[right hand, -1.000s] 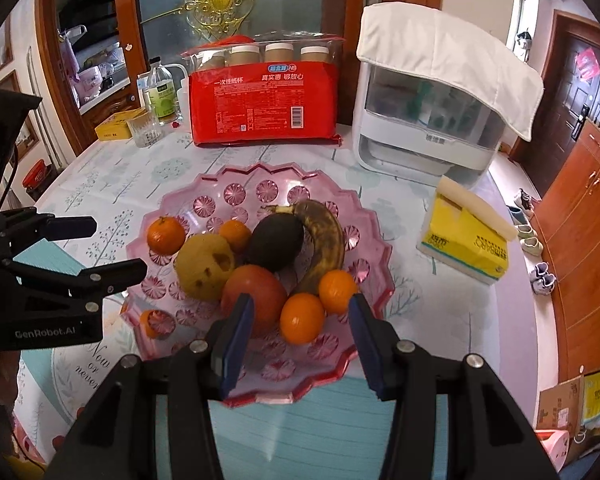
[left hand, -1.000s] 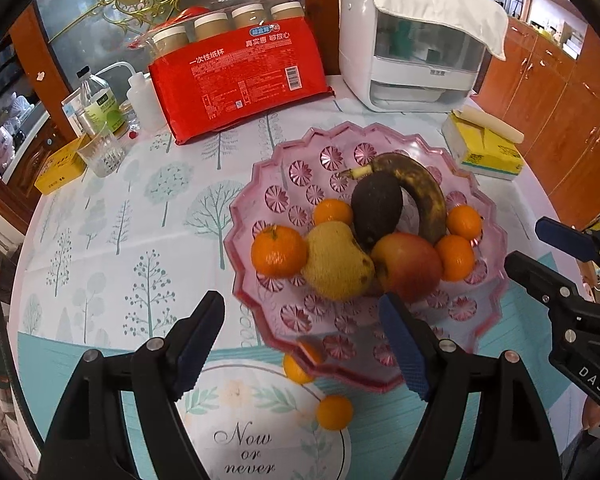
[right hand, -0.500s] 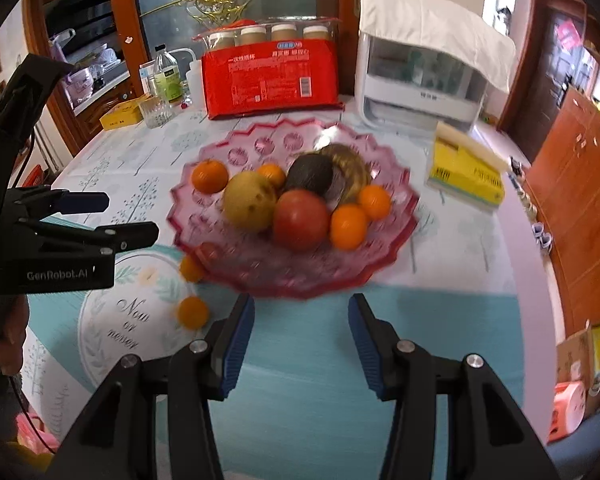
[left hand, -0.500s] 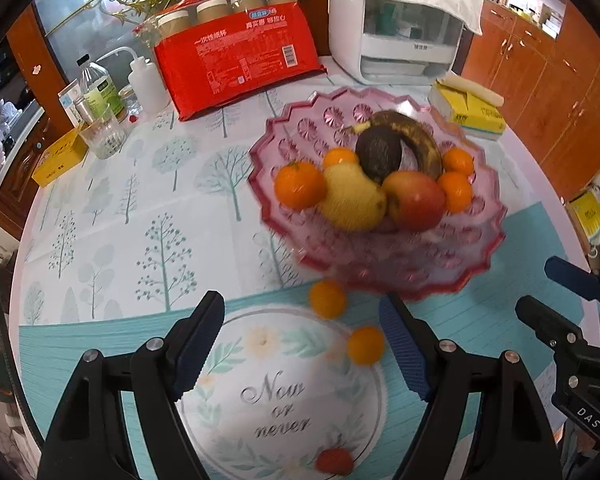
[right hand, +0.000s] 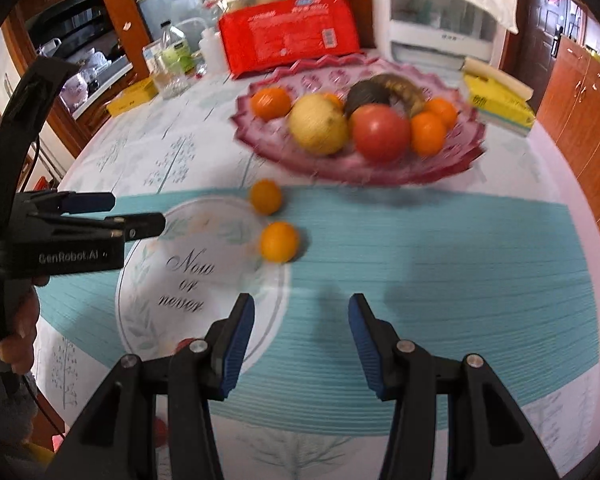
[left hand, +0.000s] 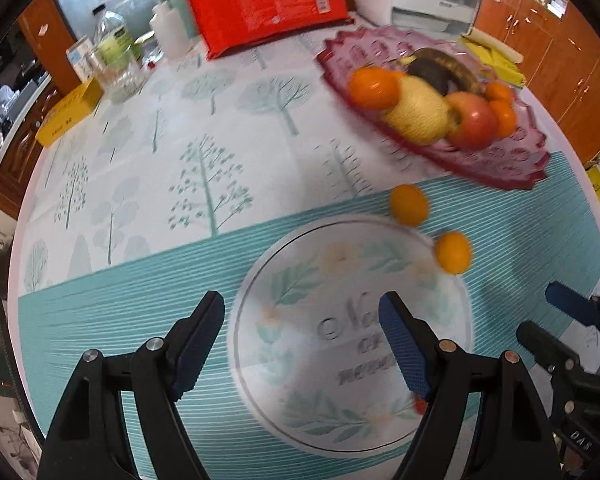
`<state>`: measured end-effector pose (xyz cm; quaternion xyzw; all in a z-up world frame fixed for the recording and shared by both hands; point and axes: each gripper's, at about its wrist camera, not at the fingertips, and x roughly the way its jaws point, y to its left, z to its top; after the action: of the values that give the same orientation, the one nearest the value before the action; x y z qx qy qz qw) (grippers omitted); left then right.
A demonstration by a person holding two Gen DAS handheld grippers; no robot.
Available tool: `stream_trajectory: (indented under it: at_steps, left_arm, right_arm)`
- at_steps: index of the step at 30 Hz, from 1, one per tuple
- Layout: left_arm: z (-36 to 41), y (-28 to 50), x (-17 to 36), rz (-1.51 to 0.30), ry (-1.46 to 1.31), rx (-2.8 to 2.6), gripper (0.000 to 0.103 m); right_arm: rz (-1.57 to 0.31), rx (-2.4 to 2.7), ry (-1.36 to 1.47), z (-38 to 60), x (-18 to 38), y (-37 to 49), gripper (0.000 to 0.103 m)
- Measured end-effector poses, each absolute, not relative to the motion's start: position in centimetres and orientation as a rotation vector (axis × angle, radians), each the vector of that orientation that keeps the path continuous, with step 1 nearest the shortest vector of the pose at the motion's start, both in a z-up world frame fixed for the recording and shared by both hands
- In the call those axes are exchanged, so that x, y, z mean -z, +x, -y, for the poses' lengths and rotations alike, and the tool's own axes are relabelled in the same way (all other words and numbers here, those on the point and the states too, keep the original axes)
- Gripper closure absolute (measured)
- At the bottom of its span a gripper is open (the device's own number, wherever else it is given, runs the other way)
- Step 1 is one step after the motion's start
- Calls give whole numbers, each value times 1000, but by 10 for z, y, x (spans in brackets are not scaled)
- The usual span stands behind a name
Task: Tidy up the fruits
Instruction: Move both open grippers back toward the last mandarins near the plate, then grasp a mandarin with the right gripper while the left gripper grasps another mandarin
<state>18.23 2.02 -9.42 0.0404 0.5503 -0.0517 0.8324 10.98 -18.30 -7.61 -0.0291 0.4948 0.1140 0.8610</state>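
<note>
A pink glass fruit plate (right hand: 460, 160) (left hand: 516, 168) holds tangerines, a yellow pear (right hand: 318, 124), a red apple (right hand: 380, 132), an avocado and a dark banana. Two small oranges lie loose on the tablecloth in front of it, one nearer the plate (right hand: 266, 197) (left hand: 410, 205), one closer to me (right hand: 279, 241) (left hand: 453, 252). A small red fruit (left hand: 419, 404) peeks from behind my left finger. My left gripper (left hand: 302, 344) is open and empty over the round printed emblem. My right gripper (right hand: 302, 344) is open and empty over the teal stripe.
At the back stand a red pack of cups (right hand: 290, 38), a white appliance (right hand: 440, 28), a yellow tissue pack (right hand: 498, 100), a glass and bottles (left hand: 116, 60) and a yellow box (left hand: 66, 114). The table edge curves right by wooden cabinets.
Both grippers have pulled back and down from over the plate toward the table's near side. The plate now sits farther away, and the loose oranges have come into front view.
</note>
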Motion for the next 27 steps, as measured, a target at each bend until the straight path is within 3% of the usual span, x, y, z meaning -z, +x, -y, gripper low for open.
stream_trajectory:
  at_steps: [22,27]
  left_arm:
    - [-9,228,132,-1185,30,216,25]
    - [-1,230,133,-1182,35,227,25]
  right_arm:
    - [-1003,-128,2,153,124,164,54]
    - [-1011,-155,20,156,131,168,63]
